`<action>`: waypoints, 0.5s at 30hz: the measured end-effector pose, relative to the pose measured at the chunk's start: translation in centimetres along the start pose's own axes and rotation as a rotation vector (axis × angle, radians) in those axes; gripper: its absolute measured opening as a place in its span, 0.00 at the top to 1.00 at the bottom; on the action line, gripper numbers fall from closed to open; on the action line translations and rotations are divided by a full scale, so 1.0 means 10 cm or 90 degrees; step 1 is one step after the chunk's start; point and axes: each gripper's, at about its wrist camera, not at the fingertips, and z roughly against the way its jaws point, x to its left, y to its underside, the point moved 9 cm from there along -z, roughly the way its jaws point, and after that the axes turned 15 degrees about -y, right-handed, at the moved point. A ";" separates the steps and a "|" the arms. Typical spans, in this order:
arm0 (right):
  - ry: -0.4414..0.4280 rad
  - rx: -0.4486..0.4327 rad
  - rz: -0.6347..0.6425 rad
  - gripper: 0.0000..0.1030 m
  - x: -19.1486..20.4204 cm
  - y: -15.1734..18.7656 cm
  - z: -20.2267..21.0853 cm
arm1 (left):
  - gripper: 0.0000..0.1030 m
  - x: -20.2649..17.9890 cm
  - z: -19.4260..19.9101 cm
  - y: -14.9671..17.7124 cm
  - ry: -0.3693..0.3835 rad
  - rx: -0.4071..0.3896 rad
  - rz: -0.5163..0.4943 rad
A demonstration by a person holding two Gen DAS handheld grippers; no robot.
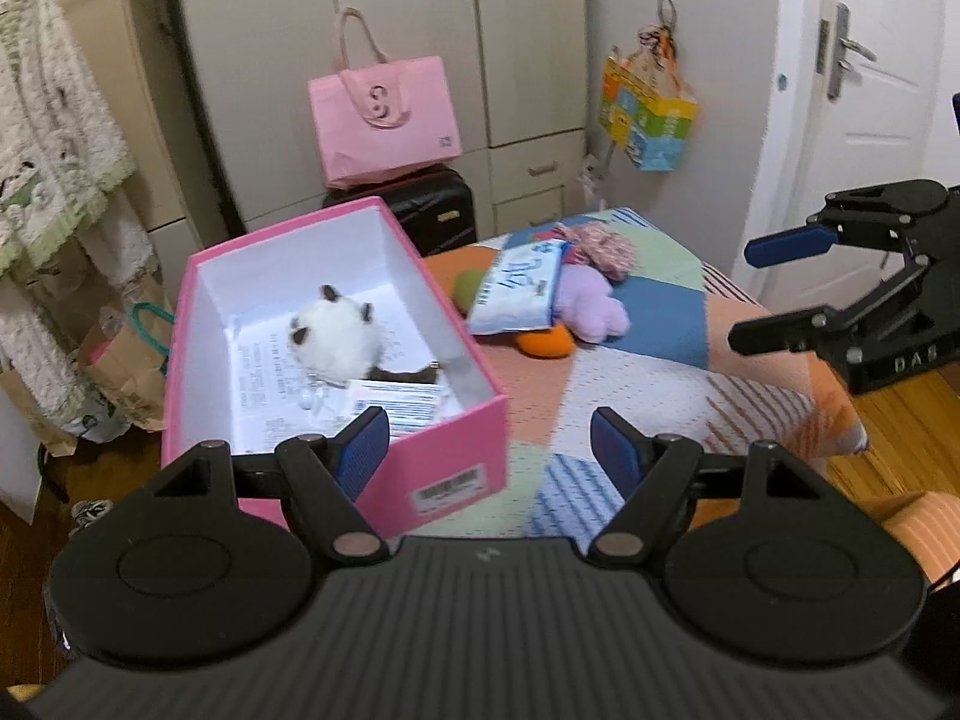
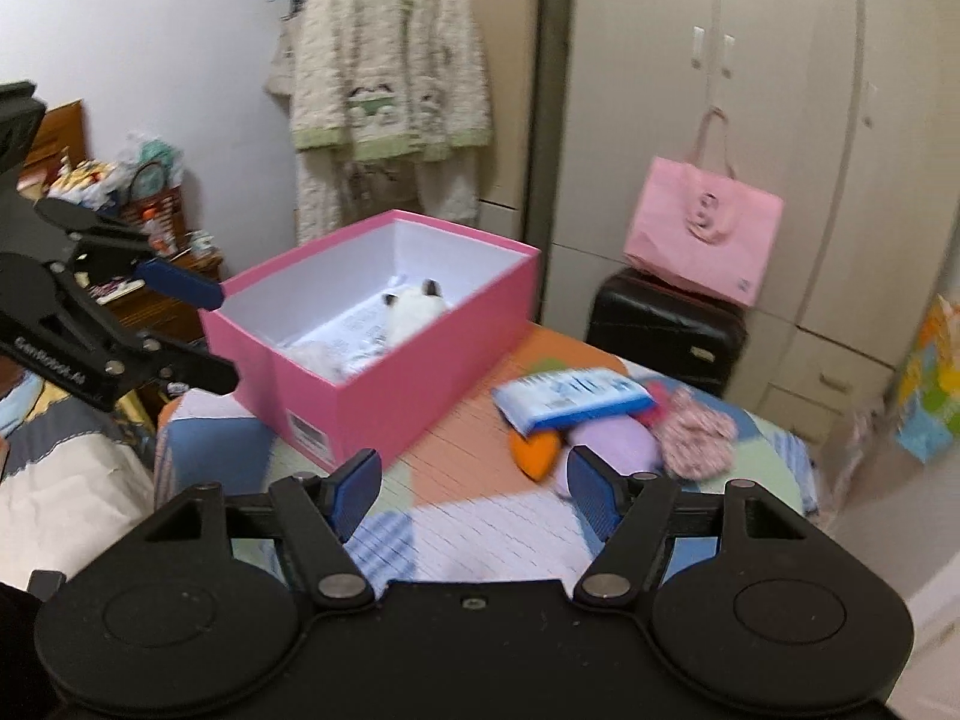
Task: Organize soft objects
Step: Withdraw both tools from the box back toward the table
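Hovering over the patchwork bedspread (image 1: 660,372), left gripper (image 1: 489,447) and right gripper (image 2: 474,489) both released, jaws apart, nothing between. White plush toy (image 1: 339,330) inside the pink box (image 1: 444,438); tissue pack (image 2: 573,399), purple plush (image 2: 609,441), orange plush (image 2: 531,453) heaped just beside the box.

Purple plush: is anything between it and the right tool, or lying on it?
The path looks clear: only bare quilt lies between the open right tool and the purple plush. But the tissue pack rests on top of the plush, and an orange toy sits beside it.
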 end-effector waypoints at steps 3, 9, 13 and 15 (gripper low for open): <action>0.008 -0.008 -0.014 0.29 -0.13 0.09 0.08 | 0.29 -0.16 -0.03 -0.02 0.013 0.007 -0.009; 0.014 -0.021 -0.041 0.28 -0.38 0.24 0.16 | 0.29 -0.48 -0.14 -0.07 0.043 0.021 -0.022; 0.008 -0.029 -0.056 0.28 -0.55 0.31 0.18 | 0.29 -0.63 -0.25 -0.10 0.055 0.030 -0.016; 0.006 -0.036 -0.059 0.28 -0.61 0.32 0.16 | 0.29 -0.70 -0.30 -0.13 0.054 0.027 -0.009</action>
